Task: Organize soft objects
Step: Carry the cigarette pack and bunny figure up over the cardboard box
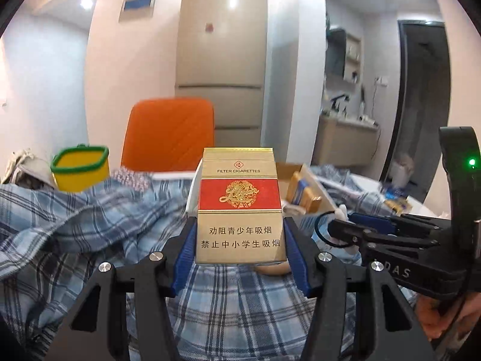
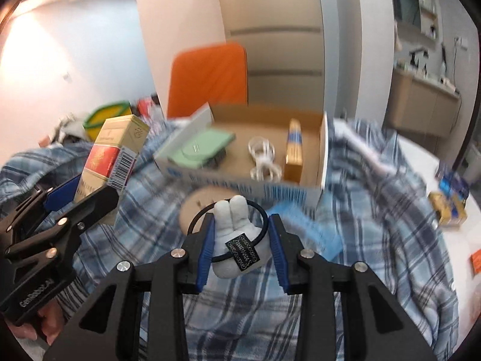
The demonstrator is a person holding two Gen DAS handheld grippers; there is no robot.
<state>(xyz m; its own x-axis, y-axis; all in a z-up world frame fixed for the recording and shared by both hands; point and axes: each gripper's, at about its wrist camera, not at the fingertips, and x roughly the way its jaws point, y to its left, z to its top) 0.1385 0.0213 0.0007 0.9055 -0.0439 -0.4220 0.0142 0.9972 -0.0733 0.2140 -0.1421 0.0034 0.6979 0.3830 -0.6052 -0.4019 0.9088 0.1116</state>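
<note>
My left gripper is shut on a gold and red cigarette pack, held upright between the blue pads above the plaid cloth. The right wrist view shows that same left gripper at the left, the pack tilted in it. My right gripper is shut on a small white plush toy that has a black hair tie looped around it and a black tag. From the left wrist view, the right gripper sits at the right with the plush barely showing.
A blue plaid cloth covers the table. An open cardboard box behind it holds a green item, a white cable coil and a gold pack. A yellow basket stands back left, with an orange chair behind.
</note>
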